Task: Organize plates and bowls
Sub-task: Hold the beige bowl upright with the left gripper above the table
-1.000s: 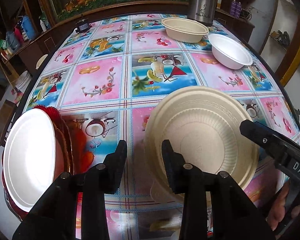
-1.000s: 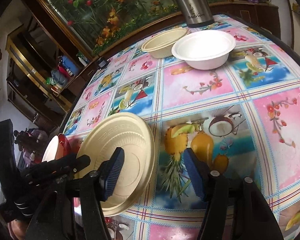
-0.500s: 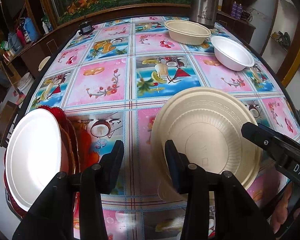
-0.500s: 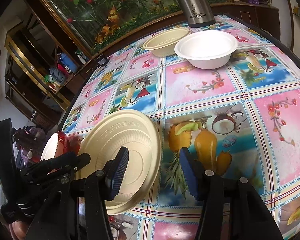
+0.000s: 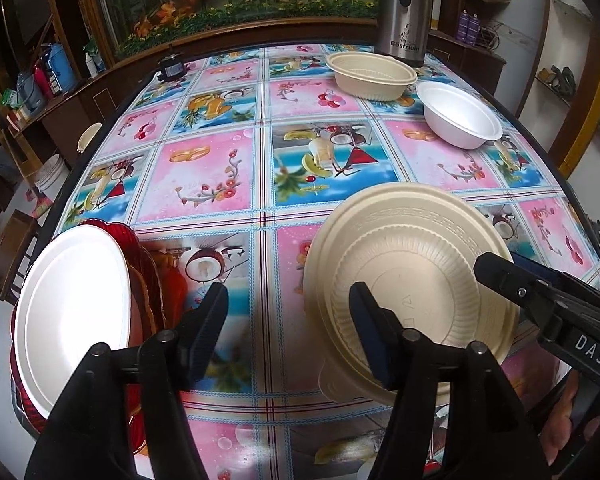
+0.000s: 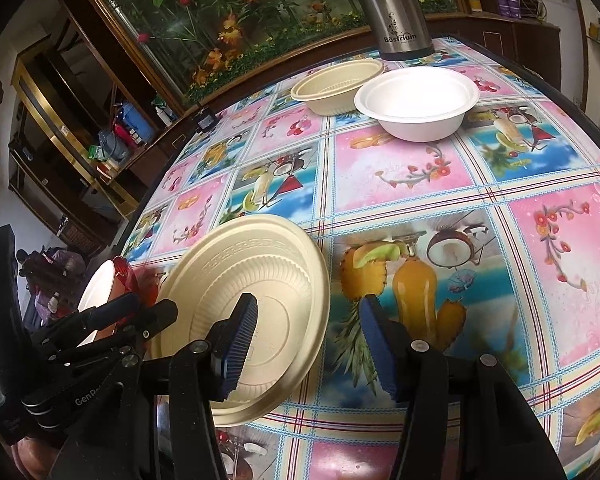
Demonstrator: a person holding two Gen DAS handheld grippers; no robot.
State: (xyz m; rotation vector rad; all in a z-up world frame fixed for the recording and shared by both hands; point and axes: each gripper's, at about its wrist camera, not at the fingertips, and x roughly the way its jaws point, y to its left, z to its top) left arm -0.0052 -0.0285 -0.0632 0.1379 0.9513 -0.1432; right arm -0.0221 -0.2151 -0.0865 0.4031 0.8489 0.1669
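Observation:
A ribbed beige plate (image 5: 412, 300) lies tilted near the table's front edge, with another beige piece under it. My left gripper (image 5: 288, 332) has its jaws opening. Its right finger (image 5: 370, 336) hangs over the plate's near-left rim, and no pad presses on the plate. My right gripper (image 6: 306, 340) is open, its left finger (image 6: 240, 340) above the plate (image 6: 252, 304) and its right one above the cloth. A white plate (image 5: 72, 312) tops a stack of red plates (image 5: 148, 264) at the left. A beige bowl (image 5: 370, 74) and a white bowl (image 5: 460, 114) stand far back.
A steel flask (image 5: 404, 8) stands behind the bowls. A small black object (image 5: 172, 68) sits at the far-left edge of the patterned tablecloth (image 5: 204, 176). Wooden shelves and an aquarium ring the table. The table's dark rim (image 6: 580, 108) curves along the right.
The left gripper's jaws have spread well apart. The right gripper's jaws narrowed a little. The beige plate and both hands have hardly shifted.

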